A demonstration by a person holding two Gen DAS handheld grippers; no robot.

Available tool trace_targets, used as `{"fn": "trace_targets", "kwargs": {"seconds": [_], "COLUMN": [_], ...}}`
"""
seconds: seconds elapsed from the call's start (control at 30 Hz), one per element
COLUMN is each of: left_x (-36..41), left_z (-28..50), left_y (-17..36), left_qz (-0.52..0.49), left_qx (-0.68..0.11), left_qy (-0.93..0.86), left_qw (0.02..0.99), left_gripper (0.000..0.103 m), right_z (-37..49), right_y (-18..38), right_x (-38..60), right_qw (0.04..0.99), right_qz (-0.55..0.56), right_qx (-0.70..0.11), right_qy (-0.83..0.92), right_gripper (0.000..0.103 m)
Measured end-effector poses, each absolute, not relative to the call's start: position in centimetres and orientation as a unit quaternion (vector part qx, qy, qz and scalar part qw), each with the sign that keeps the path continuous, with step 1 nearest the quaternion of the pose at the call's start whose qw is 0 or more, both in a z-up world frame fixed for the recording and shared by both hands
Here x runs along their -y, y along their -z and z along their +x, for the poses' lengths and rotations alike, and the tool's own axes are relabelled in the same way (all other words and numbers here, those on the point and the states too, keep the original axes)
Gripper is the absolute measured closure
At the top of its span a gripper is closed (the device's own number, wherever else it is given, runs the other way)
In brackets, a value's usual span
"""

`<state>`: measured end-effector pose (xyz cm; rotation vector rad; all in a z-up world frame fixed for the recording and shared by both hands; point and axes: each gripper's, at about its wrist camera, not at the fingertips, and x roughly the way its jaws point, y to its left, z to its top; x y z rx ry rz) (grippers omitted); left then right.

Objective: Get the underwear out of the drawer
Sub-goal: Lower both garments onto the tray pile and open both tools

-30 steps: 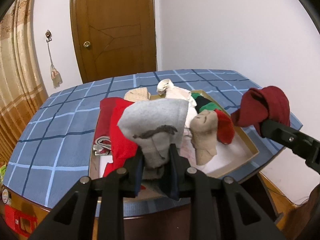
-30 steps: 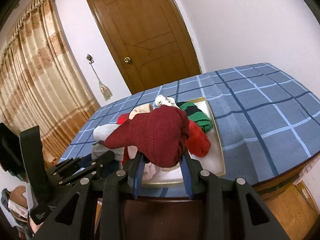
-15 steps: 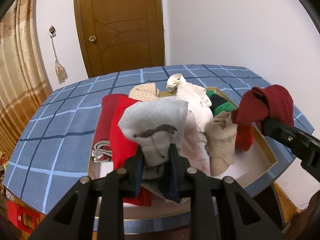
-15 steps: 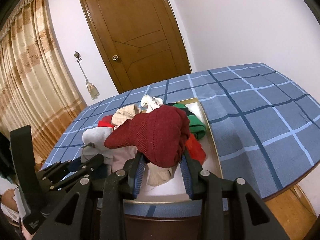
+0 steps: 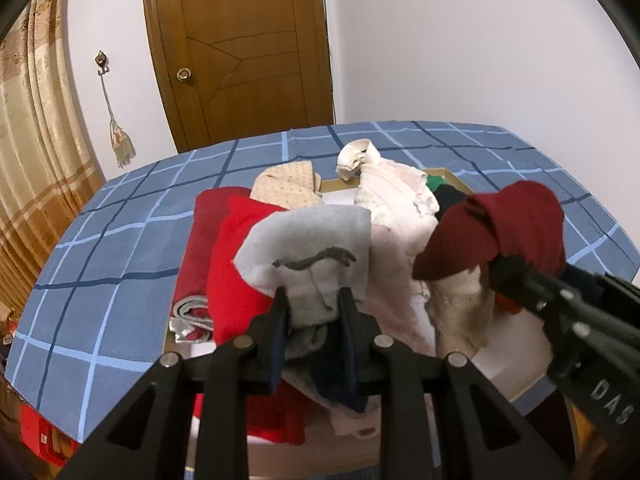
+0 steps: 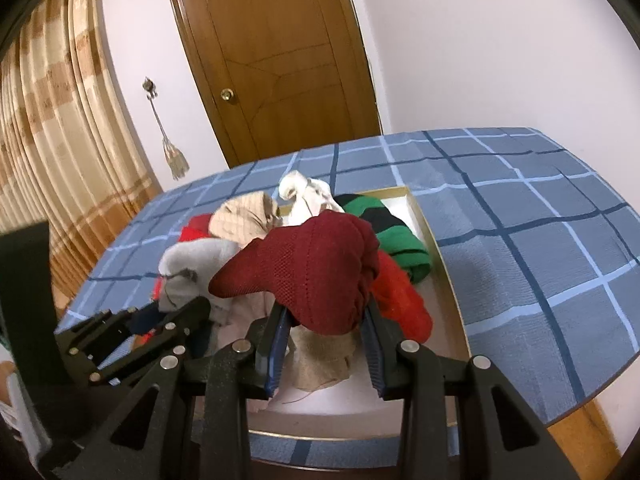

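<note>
The drawer (image 5: 452, 176) is a shallow box with a white floor and a tan rim (image 6: 452, 292), set on the table and heaped with garments. My left gripper (image 5: 314, 300) is shut on a grey underwear piece (image 5: 308, 240) bearing a dark mark, held just above the heap. My right gripper (image 6: 324, 312) is shut on a dark red knit underwear piece (image 6: 316, 268), also above the drawer. In the left wrist view the right gripper (image 5: 506, 270) and its dark red piece (image 5: 516, 232) hang at the right. The left gripper (image 6: 192, 308) shows low on the left in the right wrist view.
Bright red cloth (image 5: 236, 264), a beige dotted piece (image 5: 288, 184), a white-pink garment (image 5: 396, 204), a green-and-black striped one (image 6: 384, 228) and a tan cloth (image 6: 324, 356) fill the drawer. A blue checked tablecloth (image 5: 112, 248) surrounds it. Behind are a wooden door (image 5: 240, 52) and curtain (image 5: 36, 160).
Both grippers have moved forward over the drawer and sunk a little, each still holding its garment. In the left wrist view the dark red piece has drifted leftward and lower.
</note>
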<state>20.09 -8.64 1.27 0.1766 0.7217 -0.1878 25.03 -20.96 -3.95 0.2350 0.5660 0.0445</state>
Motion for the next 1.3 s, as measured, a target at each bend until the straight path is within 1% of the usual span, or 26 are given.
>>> {"fn": "trace_targets", "kwargs": {"seconds": [0.47,0.8,0.97,1.07,1.1,1.13,1.17,1.2,1.23,1.27,1.3], "left_x": [10.0,10.4,10.7,10.8,10.8,10.9,11.1,11.2,11.4,11.6,11.8], "left_z": [22.2,22.6,22.2,21.9,21.8,21.6,21.3,20.9,20.5,20.1,19.7], "left_y": [0.0,0.7,0.7,0.4,0.3,0.2,0.0,-0.2,-0.3,-0.4,-0.6], "left_qz": [0.101,0.108,0.117,0.12,0.12,0.118,0.117,0.12,0.125,0.132,0.142], "left_qx": [-0.362,-0.36,-0.352,-0.355,-0.356,-0.359,-0.36,-0.356,-0.348,-0.339,-0.328], "left_qy": [0.088,0.084,0.079,0.084,0.088,0.096,0.102,0.1,0.096,0.087,0.075], "left_qw": [0.922,0.923,0.925,0.923,0.922,0.921,0.92,0.921,0.924,0.927,0.931], "left_gripper": [0.081,0.081,0.077,0.068,0.056,0.038,0.031,0.02,0.011,0.006,0.001], "right_z": [28.1,29.6,29.8,29.4,29.2,28.9,28.8,28.4,27.9,27.7,27.2], "right_y": [5.5,6.3,6.4,6.5,6.6,6.6,6.4,6.2,6.0,5.8,5.6], "right_x": [20.3,20.6,20.4,21.0,21.2,21.5,21.6,21.7,21.7,21.7,21.5], "right_qw": [0.949,0.943,0.941,0.941,0.941,0.94,0.939,0.938,0.94,0.941,0.944], "right_qz": [0.092,0.1,0.093,0.109,0.117,0.123,0.126,0.129,0.129,0.126,0.12], "right_qx": [-0.301,-0.316,-0.326,-0.318,-0.316,-0.317,-0.317,-0.317,-0.313,-0.309,-0.303], "right_qy": [0.0,-0.006,-0.013,-0.033,-0.038,-0.042,-0.044,-0.051,-0.05,-0.05,-0.048], "right_gripper": [0.066,0.066,0.065,0.064,0.064,0.062,0.055,0.051,0.043,0.036,0.034]}}
